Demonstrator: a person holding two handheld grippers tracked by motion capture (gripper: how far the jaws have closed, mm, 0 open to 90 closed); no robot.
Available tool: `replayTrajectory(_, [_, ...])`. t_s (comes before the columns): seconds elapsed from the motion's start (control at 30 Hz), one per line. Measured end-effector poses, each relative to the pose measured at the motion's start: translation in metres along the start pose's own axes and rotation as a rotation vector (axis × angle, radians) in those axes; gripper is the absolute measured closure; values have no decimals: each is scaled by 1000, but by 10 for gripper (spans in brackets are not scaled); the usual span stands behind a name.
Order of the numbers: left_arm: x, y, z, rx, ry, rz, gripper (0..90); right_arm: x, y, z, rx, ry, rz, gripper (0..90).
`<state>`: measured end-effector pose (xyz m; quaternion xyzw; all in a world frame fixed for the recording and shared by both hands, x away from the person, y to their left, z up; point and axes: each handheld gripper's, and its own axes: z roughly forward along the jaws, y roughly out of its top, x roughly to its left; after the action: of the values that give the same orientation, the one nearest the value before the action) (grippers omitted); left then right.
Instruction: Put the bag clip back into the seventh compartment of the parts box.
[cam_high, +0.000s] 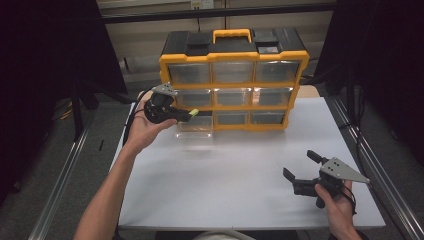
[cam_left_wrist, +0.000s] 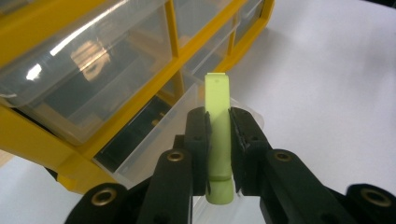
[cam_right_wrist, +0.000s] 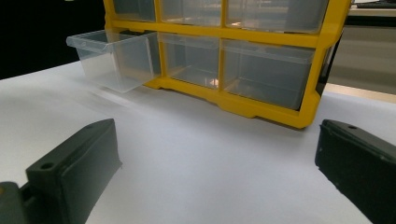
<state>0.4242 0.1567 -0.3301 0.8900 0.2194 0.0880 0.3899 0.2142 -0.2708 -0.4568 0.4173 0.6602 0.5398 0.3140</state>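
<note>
At the table's left, the left gripper (cam_high: 191, 114) is clamped on a pale green plastic piece (cam_left_wrist: 218, 135), which is a flat, narrow strip with a squared end. In the left gripper view its long axis runs straight out between the two black pads, squared tip pointing away from the hand toward the pulled-out clear drawer (cam_high: 194, 126); in the high view it points to the right, roughly level, just above that drawer's left end. No writing can be read on it.

Behind stands one yellow-and-black parts organizer (cam_high: 233, 80) with a yellow carry handle (cam_high: 231, 35) on top. It holds nine clear drawers in three rows of three; only the bottom-left one is drawn out over the white tabletop (cam_high: 235, 170), the other eight sit flush. No brand or label is legible on its frame.

Near the table's right front edge, well apart from the organizer, the right gripper (cam_high: 300, 165) rests low in the person's hand, its two jaws spread wide with nothing between them, facing the cabinet.
</note>
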Motion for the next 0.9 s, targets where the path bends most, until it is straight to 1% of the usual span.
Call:
replayTrajectory(0.03, [1, 0, 1, 10, -2, 2, 785, 0, 0, 0, 0, 0, 0, 0])
replayTrajectory(0.07, [2, 0, 3, 2, 3, -7, 785, 0, 0, 0, 0, -1, 2, 0])
replayTrajectory(0.1, [3, 0, 4, 10, -5, -10, 785, 0, 0, 0, 0, 0, -1, 0])
replayTrajectory(0.13, [4, -1, 5, 10, 0, -10, 785, 0, 0, 0, 1, 2, -2, 0])
replayTrajectory(0.17, [5, -1, 6, 16, -7, -5, 785, 0, 0, 0, 2, 0, 2, 0])
replayTrajectory(0.2, [5, -1, 7, 14, -5, -10, 785, 0, 0, 0, -1, 0, 1, 0])
replayTrajectory(0.23, [5, -1, 8, 23, -4, 7, 785, 0, 0, 0, -1, 2, -1, 0])
replayTrajectory(0.27, [3, -1, 9, 37, -10, 4, 785, 0, 0, 0, 1, 1, -1, 0])
replayTrajectory(0.3, [1, -2, 11, 30, -1, 2, 785, 0, 0, 1, 1, -1, -2, 0])
replayTrajectory(0.33, [-1, -1, 11, 44, -13, 11, 785, 0, 0, 1, 2, 3, -2, 0])
replayTrajectory(0.37, [-4, -1, 12, 40, -2, 26, 785, 0, 0, 1, 0, 1, -3, 0])
replayTrajectory(0.4, [-7, 0, 13, 54, -12, 36, 785, 0, 0, 1, 0, 2, -3, 0])
replayTrajectory(0.43, [-9, 0, 14, 51, -8, 31, 785, 0, 0, 1, 2, 3, -2, 0])
replayTrajectory(0.47, [-8, 0, 15, 60, 3, 46, 785, 0, 0, 1, 3, 3, -2, 0])
replayTrajectory(0.5, [-7, 1, 16, 64, 0, 41, 785, 0, 0, 1, 2, 2, -3, 0])
replayTrajectory(0.53, [-6, 0, 18, 66, 5, 31, 785, 0, 0, 1, 1, 1, -4, 0])
replayTrajectory(0.57, [-2, -1, 19, 76, -5, 36, 785, 1, 0, 1, -1, 0, -5, 0])
replayTrajectory(0.6, [2, -2, 19, 110, -12, 49, 785, 1, 0, 0, 0, 6, -7, 0])
replayTrajectory(0.63, [1, -3, 22, 95, -9, 17, 785, 1, 0, 0, 0, 7, -7, 0])
replayTrajectory(0.67, [2, -4, 23, 97, -11, 16, 785, 1, 0, 0, -2, 9, -7, 0])
replayTrajectory(0.7, [5, -4, 23, 121, -14, 49, 785, 0, 0, 0, -3, 7, -7, 0])
replayTrajectory(0.73, [6, -4, 25, 114, -4, 48, 785, 0, 0, 0, 0, 2, -3, 0])
replayTrajectory(0.77, [4, -4, 28, 91, -9, 5, 785, 0, 0, 1, 1, 0, -3, 0])
replayTrajectory(0.8, [5, -4, 28, 103, -12, 24, 785, 0, 0, 1, 6, 8, -1, 0])
replayTrajectory(0.83, [4, -4, 31, 105, -16, 22, 785, 0, 0, 1, 8, 6, -1, 0])
replayTrajectory(0.87, [6, -4, 32, 132, -22, 56, 785, 0, 0, 1, 3, 4, -3, 0])
replayTrajectory(0.9, [5, -4, 33, 135, -21, 52, 785, 0, 0, 1, 0, 5, -7, 0])
